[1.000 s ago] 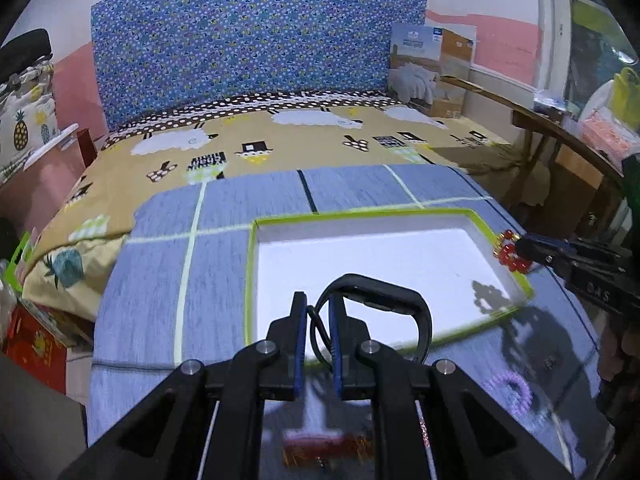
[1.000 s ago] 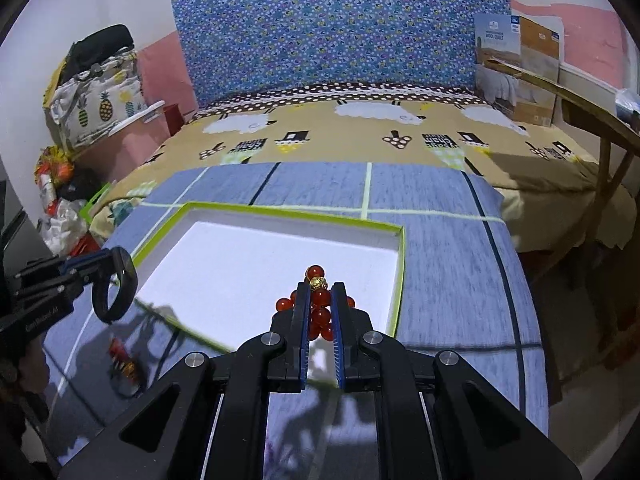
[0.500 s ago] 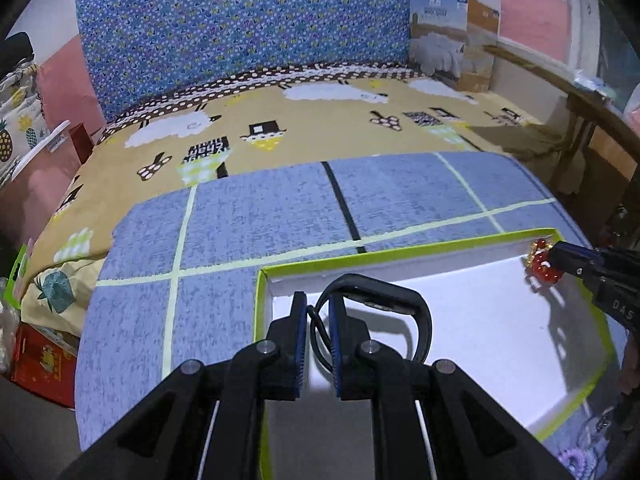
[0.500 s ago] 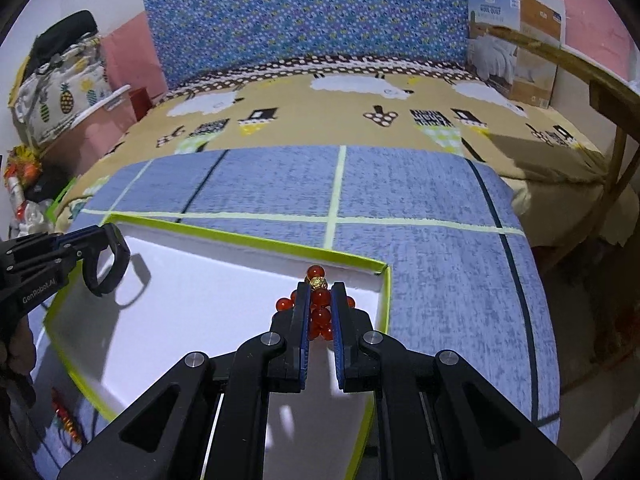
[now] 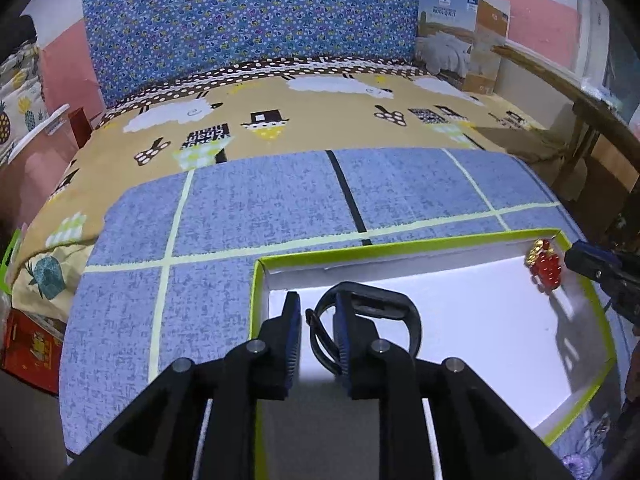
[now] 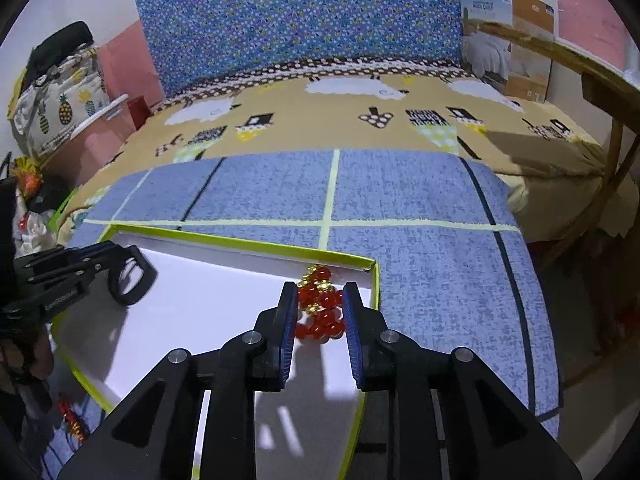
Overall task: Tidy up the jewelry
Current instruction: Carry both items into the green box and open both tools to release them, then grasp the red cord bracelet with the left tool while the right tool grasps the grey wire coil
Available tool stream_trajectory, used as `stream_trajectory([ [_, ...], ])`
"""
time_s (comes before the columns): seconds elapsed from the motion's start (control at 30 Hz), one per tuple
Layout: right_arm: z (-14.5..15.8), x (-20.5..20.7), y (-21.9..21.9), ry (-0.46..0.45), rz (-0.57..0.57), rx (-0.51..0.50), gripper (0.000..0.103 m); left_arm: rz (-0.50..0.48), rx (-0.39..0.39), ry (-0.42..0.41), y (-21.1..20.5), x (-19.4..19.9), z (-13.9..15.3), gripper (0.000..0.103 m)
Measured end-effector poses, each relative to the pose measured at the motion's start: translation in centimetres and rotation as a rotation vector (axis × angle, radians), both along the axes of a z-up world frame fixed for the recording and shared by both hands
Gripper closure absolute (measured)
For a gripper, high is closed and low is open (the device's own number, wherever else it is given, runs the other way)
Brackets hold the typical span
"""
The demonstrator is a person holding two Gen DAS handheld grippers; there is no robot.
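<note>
I had both jaws parted over the white tray (image 6: pixel 224 280): red beads (image 6: pixel 320 312) lay loose in its corner, the black band (image 5: pixel 372 320) around one left finger. Best to lift straight up, slowly.

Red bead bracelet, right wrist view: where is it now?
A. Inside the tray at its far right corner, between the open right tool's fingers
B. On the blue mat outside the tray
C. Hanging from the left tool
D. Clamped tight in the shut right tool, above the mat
A. The red bead bracelet lies on the white floor of the tray in its far right corner, and the right tool has its fingers spread either side of it.
</note>
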State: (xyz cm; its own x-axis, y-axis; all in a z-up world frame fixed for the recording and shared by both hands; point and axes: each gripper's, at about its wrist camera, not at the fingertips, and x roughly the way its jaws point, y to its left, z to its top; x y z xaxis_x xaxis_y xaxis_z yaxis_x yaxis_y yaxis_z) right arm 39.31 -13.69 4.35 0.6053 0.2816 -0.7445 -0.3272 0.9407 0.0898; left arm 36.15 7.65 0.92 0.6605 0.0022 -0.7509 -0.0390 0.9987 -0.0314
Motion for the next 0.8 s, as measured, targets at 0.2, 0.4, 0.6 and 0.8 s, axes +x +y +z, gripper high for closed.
stream_trajectory([
  [0.2, 2.6, -3.9, -0.5, -0.052, 0.021, 0.039, 0.080, -0.014, -0.017, -0.065, 0.3, -3.5, 2.3, 0.084],
  [0.4, 4.6, -10.3, -1.3, -0.120, 0.050, 0.078, 0.080, -0.034, -0.045, -0.143, 0.0, -9.7, 4.5, 0.084],
  [0.6, 4.6, -15.9, -2.5, -0.134, 0.058, 0.097, 0.080, -0.052, -0.061, -0.174, -0.6, -15.6, 4.5, 0.084],
  [0.8, 3.8, -19.9, -3.2, -0.136, 0.050, 0.082, 0.080, -0.069, -0.054, -0.190, -1.5, -19.4, 4.0, 0.083],
])
